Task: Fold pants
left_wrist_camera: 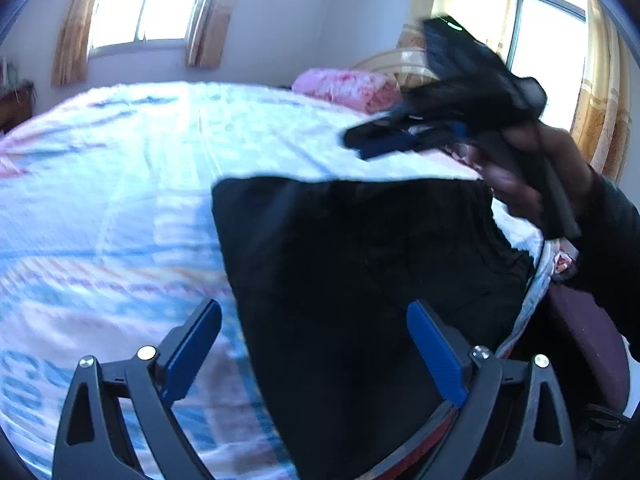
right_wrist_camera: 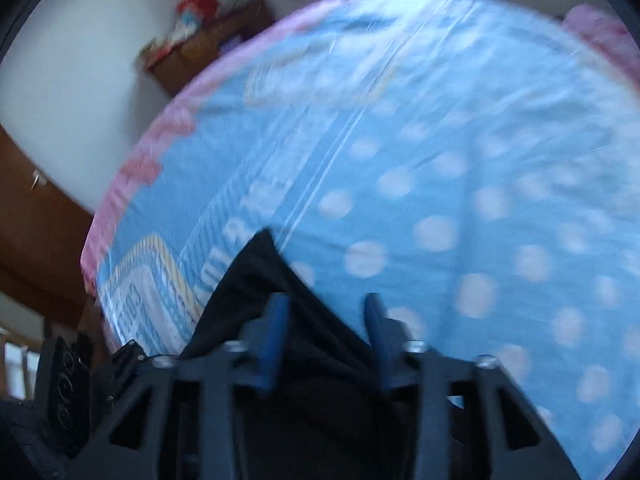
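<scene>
Left gripper [left_wrist_camera: 314,350] sits nearest in its own view, jaws spread wide, nothing between the pads. Black pants [left_wrist_camera: 360,260] lie just ahead of it, mostly under and beyond its right finger; its left finger stands over bare bedsheet [left_wrist_camera: 120,200]. Pants appear as one flat dark panel with a straight far edge and a clean corner ahead-left of the gripper, so at least one fold looks done, though dark cloth hides any layers. Near end of the pants reaches the bed edge below the gripper's right side.

Right gripper [right_wrist_camera: 326,324], in its own view, has jaws partly apart, narrower than the left. A pointed corner of the pants [right_wrist_camera: 256,280] rises just ahead of its left finger, and dark cloth runs down between and under the fingers. Pads do not visibly pinch it; view is blurred, so contact is uncertain, but it reads as not gripped.

From the left wrist view, the right gripper [left_wrist_camera: 384,142] hovers above the bed beyond the far edge of the pants, apart from the cloth, carried in a person's hand [left_wrist_camera: 532,176].

Further off: pink pillow [left_wrist_camera: 348,88], then windows with curtains.

Judgement: task midway. Pants laid flat and partly folded; a further fold and smoothing likely remain.
</scene>
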A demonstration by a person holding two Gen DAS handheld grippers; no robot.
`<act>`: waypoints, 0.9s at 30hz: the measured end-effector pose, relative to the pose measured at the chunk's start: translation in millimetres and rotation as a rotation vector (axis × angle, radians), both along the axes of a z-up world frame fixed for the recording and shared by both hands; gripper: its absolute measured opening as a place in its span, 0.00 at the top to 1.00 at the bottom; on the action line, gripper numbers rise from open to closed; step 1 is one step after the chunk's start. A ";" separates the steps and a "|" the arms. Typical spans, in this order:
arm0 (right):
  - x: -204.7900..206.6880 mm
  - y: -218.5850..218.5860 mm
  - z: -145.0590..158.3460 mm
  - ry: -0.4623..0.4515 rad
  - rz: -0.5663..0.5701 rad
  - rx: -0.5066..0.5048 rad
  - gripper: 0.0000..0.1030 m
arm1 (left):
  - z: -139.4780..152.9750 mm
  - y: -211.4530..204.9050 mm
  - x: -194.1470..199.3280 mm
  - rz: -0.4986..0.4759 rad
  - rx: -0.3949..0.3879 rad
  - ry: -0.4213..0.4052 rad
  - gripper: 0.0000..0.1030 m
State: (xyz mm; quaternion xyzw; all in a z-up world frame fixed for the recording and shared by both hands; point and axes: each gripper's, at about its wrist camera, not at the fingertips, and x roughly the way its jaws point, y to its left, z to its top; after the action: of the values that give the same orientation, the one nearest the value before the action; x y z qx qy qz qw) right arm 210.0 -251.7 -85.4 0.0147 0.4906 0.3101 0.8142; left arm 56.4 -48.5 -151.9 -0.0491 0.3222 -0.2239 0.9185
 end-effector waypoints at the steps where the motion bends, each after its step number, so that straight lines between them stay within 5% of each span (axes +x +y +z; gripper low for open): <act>1: -9.1 -9.0 5.5 -0.001 -0.003 0.043 0.57 | -0.6 -1.3 2.0 0.016 0.049 0.011 0.06; 4: -33.2 -12.5 -0.5 0.061 0.066 0.106 0.57 | -12.2 2.9 11.2 0.090 0.131 0.063 0.06; 8: -31.6 -9.0 -46.8 0.141 0.011 -0.059 0.57 | -21.3 12.8 14.9 0.104 0.091 0.110 0.06; 17: -26.1 35.3 -7.4 0.046 0.101 -0.014 0.57 | -23.0 6.1 12.9 0.122 0.140 0.131 0.01; 27: 35.8 103.0 -48.1 0.079 0.095 -0.143 0.57 | -24.3 2.3 18.8 0.118 0.176 0.141 0.00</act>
State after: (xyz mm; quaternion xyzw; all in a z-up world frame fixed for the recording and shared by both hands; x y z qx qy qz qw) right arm 245.8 -148.7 -133.5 -0.0542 0.5433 0.3117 0.7776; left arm 75.2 -46.2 -176.1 -0.0025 0.4009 -0.1365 0.9059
